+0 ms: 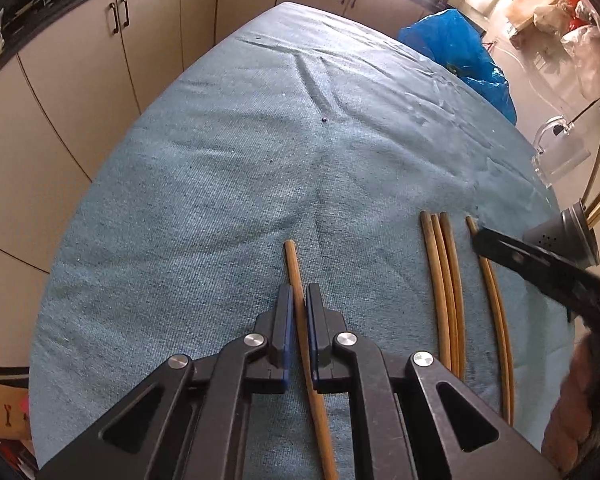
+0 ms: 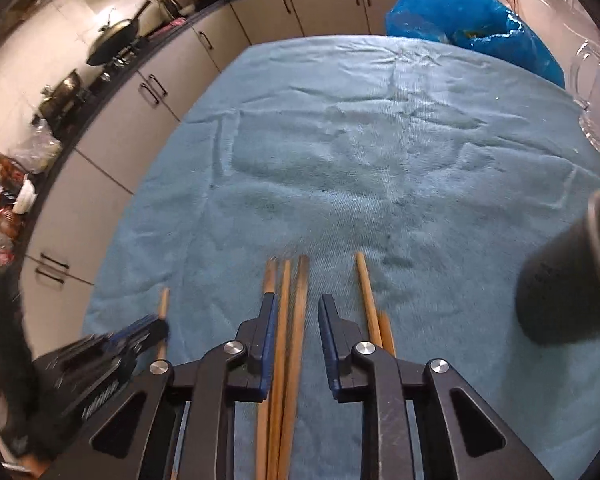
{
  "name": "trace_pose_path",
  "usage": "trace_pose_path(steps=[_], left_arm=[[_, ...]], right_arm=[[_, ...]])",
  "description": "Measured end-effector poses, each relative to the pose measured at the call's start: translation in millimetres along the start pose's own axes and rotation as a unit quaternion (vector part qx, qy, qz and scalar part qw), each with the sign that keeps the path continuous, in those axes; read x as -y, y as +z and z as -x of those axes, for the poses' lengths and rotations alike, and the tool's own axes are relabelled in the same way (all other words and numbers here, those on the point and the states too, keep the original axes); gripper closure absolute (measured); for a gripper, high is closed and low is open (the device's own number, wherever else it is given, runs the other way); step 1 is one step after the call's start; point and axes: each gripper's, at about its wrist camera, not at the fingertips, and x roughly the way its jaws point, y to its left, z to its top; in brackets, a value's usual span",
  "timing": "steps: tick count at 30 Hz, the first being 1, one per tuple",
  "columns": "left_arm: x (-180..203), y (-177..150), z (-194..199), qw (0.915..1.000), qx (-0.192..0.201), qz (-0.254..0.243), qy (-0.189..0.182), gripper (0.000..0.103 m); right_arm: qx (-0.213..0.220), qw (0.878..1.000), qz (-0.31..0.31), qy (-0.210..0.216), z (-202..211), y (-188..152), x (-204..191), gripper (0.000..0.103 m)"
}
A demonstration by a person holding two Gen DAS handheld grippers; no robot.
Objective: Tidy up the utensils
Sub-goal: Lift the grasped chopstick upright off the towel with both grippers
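free: far blue cloth (image 2: 360, 152) | blocked right: dark holder (image 2: 568, 280), probably a glass jug (image 1: 560, 152) beyond

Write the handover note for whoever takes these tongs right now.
Left tongs: shut on a single chopstick, low over the blue towel.
Right tongs: open, straddling a bundle of three chopsticks, not yet gripped.
Two more chopsticks lie just right of it.
Grey holder stands at the towel's right edge with some sticks already in it.
Left: all six loose chopsticks still need to go in.
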Motion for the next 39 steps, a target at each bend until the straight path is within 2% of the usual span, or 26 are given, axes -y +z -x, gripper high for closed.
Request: trace_pose_path(steps=[4, 9, 10, 12, 13, 16, 18, 22, 27, 32, 39], left_arm=[[-1, -1, 0, 1.0000, 0.003, -0.002, -0.002, 0.095], [0, -1, 0, 1.0000, 0.005, -0.006, 0.001, 0.095], [1, -1, 0, 1.0000, 0.005, -0.007, 0.002, 0.095], [3, 1, 0, 0.9999, 0.006, -0.009, 0.004, 0.095], [4, 2, -1, 0.9999, 0.007, -0.010, 0.004, 0.097], [5, 6, -3, 0.9999, 0.008, -0.009, -0.003, 0.097], [4, 5, -2, 0.9997, 0.009, -0.003, -0.023, 0.097], [5, 3, 14, 0.9990, 0.031, 0.003, -0.033, 0.097], [11, -1, 55, 0.9955, 0.083, 0.002, -0.045, 0.098], [24, -11, 101, 0.9879, 0.147, -0.007, -0.049, 0.098], [39, -24, 137, 0.9793, 0.192, -0.019, -0.060, 0.098]], right_arm=[[-0.019, 1.000, -0.005, -0.010, -21, 10, 1, 0.081], [-0.022, 0.999, 0.003, -0.026, -34, 17, -2, 0.082], [-0.022, 0.999, 0.010, -0.032, -35, 18, -4, 0.083], [-0.021, 0.999, 0.014, -0.040, -37, 19, -6, 0.093], [-0.020, 0.999, 0.019, -0.045, -38, 19, -6, 0.094], [-0.014, 0.999, 0.016, -0.034, -36, 18, -2, 0.095], [-0.004, 1.000, 0.011, -0.013, -29, 15, 0, 0.095], [0.039, 0.999, 0.017, 0.006, 4, 5, -1, 0.095], [0.124, 0.991, 0.026, 0.032, 70, -19, -4, 0.095], [0.214, 0.975, 0.026, 0.062, 130, -51, 0, 0.095], [0.300, 0.950, 0.042, 0.076, 179, -100, 1, 0.095]])
